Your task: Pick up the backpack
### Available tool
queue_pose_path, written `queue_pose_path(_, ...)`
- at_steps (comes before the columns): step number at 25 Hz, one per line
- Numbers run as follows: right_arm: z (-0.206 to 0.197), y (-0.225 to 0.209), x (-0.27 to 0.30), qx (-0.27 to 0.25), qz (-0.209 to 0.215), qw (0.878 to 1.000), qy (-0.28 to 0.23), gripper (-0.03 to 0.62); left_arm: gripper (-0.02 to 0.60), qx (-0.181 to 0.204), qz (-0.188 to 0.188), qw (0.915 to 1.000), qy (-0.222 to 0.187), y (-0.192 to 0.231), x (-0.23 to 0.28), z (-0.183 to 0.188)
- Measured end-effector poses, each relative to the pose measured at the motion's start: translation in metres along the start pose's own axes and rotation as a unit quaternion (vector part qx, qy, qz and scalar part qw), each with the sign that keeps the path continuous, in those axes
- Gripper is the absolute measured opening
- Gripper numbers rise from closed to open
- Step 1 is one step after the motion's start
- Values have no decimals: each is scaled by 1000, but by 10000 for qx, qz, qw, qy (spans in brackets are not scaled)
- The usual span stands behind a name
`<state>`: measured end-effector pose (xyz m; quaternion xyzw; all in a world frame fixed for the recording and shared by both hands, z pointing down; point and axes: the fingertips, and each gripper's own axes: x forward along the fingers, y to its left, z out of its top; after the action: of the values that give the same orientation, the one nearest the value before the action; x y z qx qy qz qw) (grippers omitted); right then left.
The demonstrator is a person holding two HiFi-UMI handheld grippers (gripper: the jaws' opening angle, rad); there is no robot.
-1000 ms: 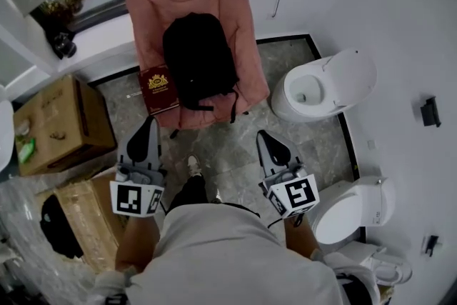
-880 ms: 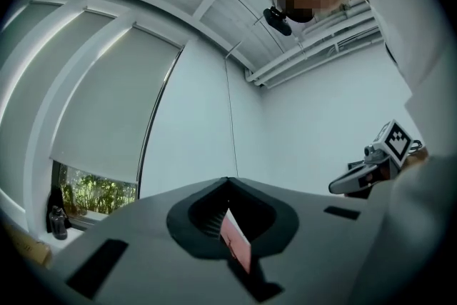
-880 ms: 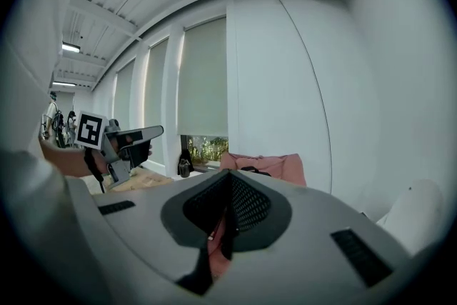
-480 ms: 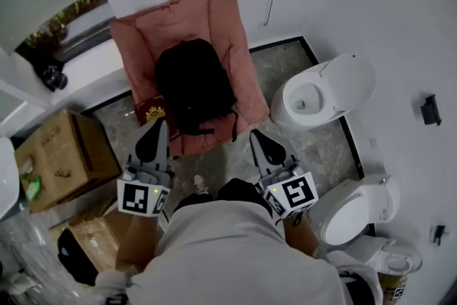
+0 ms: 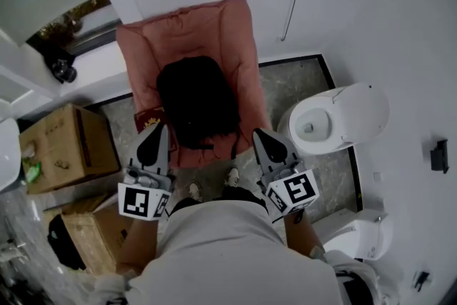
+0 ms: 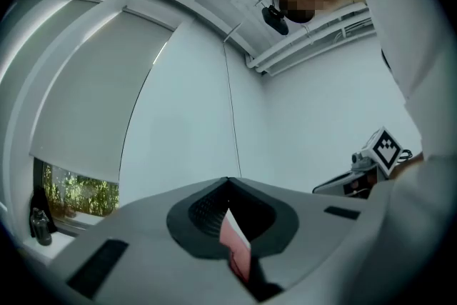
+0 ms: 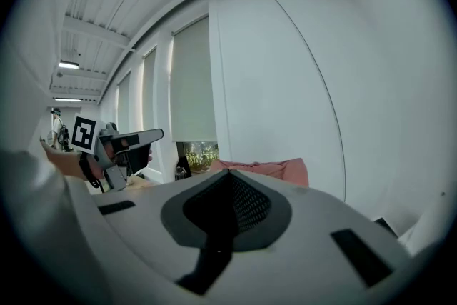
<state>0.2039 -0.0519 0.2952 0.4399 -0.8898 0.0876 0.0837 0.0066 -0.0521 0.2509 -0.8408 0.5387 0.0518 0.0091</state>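
The black backpack (image 5: 196, 100) lies on the pink cushion (image 5: 214, 28) at my 12 o'clock, not picked up yet; my left gripper (image 5: 158, 131) at its 7 and right gripper (image 5: 258, 134) at its 5 o'clock have jaws together, empty.

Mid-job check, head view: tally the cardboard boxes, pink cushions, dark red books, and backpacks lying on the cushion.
Cardboard boxes: 2
Pink cushion: 1
Dark red book: 1
Backpack on the cushion: 1
Total: 5
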Motion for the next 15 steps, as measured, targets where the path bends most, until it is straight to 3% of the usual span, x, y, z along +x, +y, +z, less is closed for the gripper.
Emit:
queue_pose_path(7, -2, -42, 43, -91, 593, 9981, 142, 21, 5, 275, 749, 9968, -25, 6, 11, 7)
queue_pose_path(15, -19, -28, 82, -66, 1170, 9924, 388, 21, 5, 249, 1576, 9869, 256, 29, -35, -10)
